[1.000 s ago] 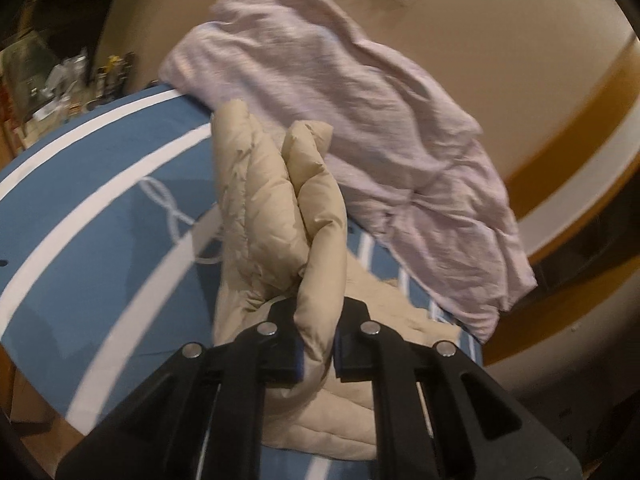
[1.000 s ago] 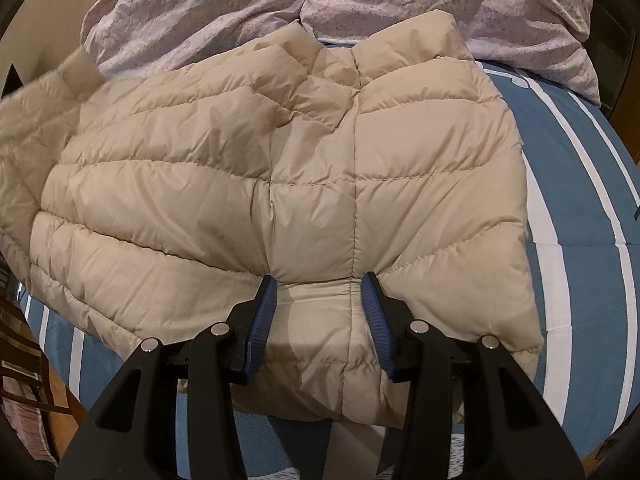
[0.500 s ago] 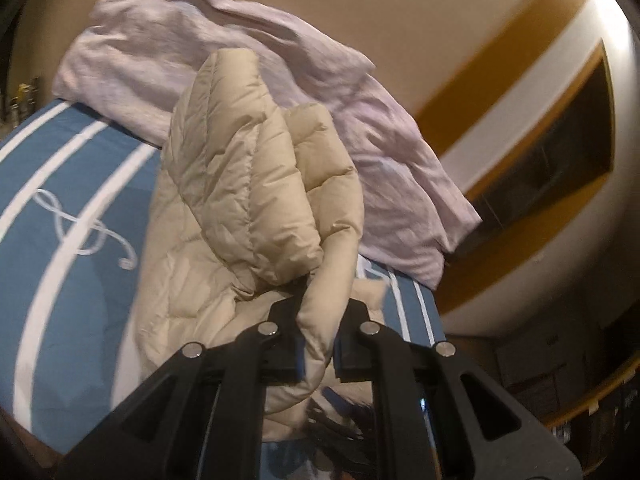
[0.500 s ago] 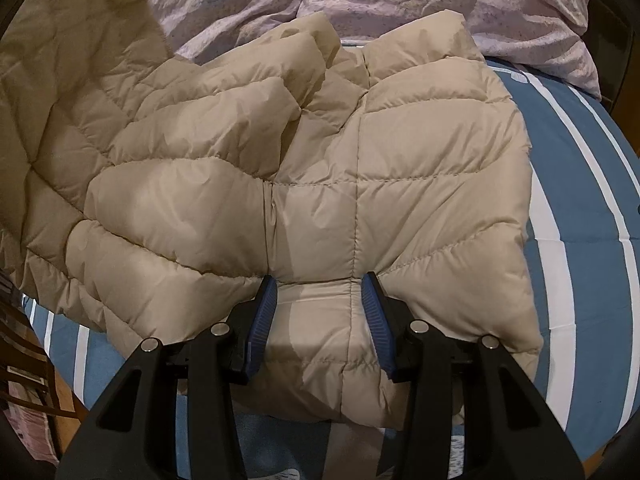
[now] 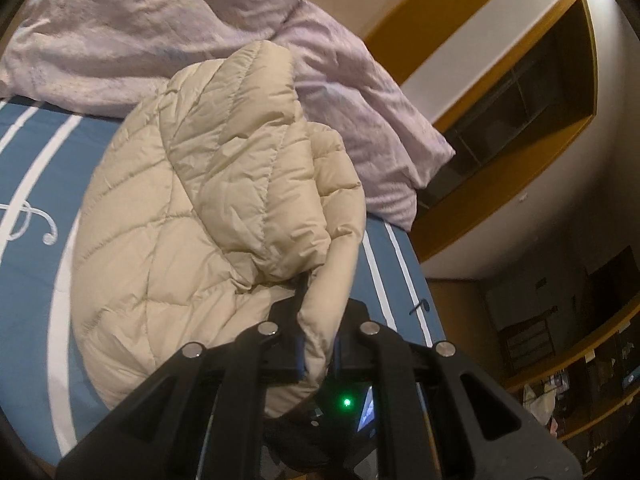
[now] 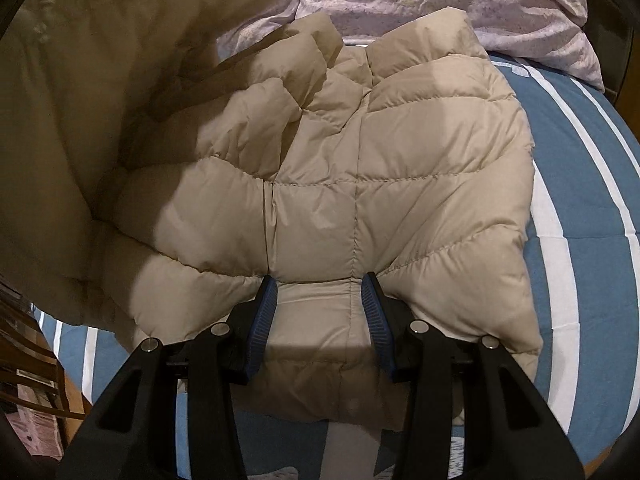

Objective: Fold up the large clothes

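Blue white-striped bedspread (image 6: 576,216) spread beneath beige puffer jacket (image 6: 360,200), lilac quilt (image 5: 140,32) bunched at upper frame, jacket fold clamped by left gripper (image 5: 319,354), right gripper (image 6: 318,312) jaws held apart over hem, wooden shelving (image 5: 520,92) seen at right.

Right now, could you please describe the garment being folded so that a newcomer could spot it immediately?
Find the blue bedspread with white stripes. On it, before the crumpled lilac bedding, lies the beige jacket. Only it is puffy and quilted, one edge pinched in the left gripper.
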A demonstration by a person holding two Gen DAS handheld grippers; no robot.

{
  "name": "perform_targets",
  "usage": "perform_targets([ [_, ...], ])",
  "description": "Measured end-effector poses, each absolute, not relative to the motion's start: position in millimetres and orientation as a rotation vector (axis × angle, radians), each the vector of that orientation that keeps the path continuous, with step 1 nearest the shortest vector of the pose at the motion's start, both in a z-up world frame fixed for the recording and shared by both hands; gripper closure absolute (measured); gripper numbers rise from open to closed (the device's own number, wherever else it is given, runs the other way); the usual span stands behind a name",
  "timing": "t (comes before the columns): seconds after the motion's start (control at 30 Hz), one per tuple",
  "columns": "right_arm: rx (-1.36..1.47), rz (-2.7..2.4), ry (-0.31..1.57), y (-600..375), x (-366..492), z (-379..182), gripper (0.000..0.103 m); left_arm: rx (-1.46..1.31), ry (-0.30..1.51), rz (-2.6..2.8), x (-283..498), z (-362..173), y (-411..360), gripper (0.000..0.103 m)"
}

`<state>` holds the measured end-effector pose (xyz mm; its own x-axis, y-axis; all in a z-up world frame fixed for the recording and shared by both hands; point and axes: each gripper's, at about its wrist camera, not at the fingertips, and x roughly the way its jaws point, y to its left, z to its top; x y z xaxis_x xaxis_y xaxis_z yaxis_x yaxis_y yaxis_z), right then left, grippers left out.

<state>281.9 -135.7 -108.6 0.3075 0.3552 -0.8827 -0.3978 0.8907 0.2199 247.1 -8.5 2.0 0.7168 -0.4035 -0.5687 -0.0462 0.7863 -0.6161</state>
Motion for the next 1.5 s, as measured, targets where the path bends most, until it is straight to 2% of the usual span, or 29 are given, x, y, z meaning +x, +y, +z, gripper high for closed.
perform_targets([
  [0.67, 0.091, 0.503, 1.128, -198, 265, -95, 0.057, -0.562, 0.948, -0.286, 289, -49, -85, 0.093],
  [0.87, 0.096, 0.463, 1.116, -218, 255, -90, 0.057, -0.528, 0.999, -0.314, 295, -60, -107, 0.089],
  [0.97, 0.102, 0.448, 1.116, -225, 250, -89, 0.057, -0.506, 1.033, -0.319, 295, -67, -117, 0.084],
  [1.13, 0.110, 0.417, 1.109, -239, 243, -88, 0.057, -0.474, 1.029, -0.359, 283, -53, -126, 0.054],
  [1.23, 0.117, 0.384, 1.105, -251, 239, -86, 0.056, -0.434, 0.979, -0.382, 270, -31, -125, 0.042],
  [1.4, 0.158, 0.324, 1.104, -272, 242, -83, 0.056, -0.374, 0.892, -0.321, 254, 2, -100, 0.037],
  [1.5, 0.182, 0.303, 1.088, -280, 247, -77, 0.056, -0.358, 0.877, -0.227, 255, 4, -74, 0.037],
])
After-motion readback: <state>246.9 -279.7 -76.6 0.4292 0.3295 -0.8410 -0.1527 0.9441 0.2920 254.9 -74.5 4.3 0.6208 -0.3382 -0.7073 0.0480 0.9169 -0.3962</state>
